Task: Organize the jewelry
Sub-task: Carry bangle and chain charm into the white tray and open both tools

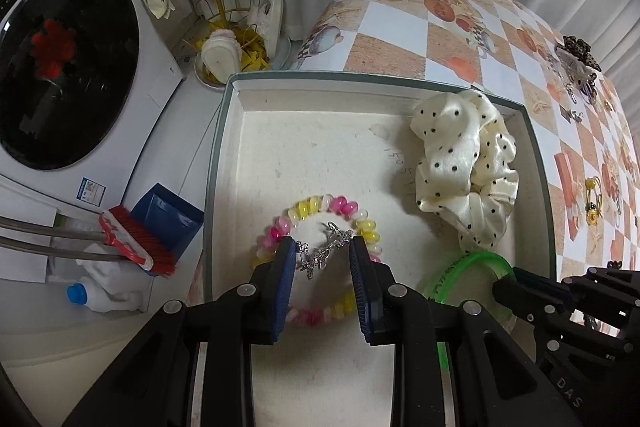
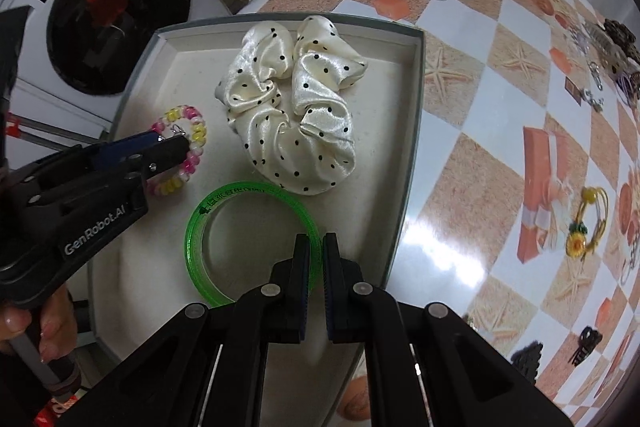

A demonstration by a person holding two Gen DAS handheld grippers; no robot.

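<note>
In the left wrist view my left gripper [image 1: 322,247] is shut on a small silver chain piece [image 1: 325,251] that spans its blue pads. It hangs just above a pink, yellow and white bead bracelet [image 1: 304,207] lying in the white box [image 1: 320,131]. My right gripper [image 2: 316,242] is shut on the near rim of a clear green bangle [image 2: 224,205], low over the floor of the white box [image 2: 384,99]. A cream scrunchie [image 2: 296,107] with black dots lies in the box's far part. The bracelet [image 2: 188,125] and left gripper [image 2: 176,143] show at the left of the right wrist view.
The box sits at the corner of a table under a checkered cloth [image 2: 472,163]. A yellow sunflower hair tie [image 2: 584,223], dark hair clips [image 2: 584,343] and more clips and small jewelry [image 2: 608,43] lie on it. A washing machine [image 1: 68,67], broom [image 1: 132,239] and bottle [image 1: 100,297] stand below at the left.
</note>
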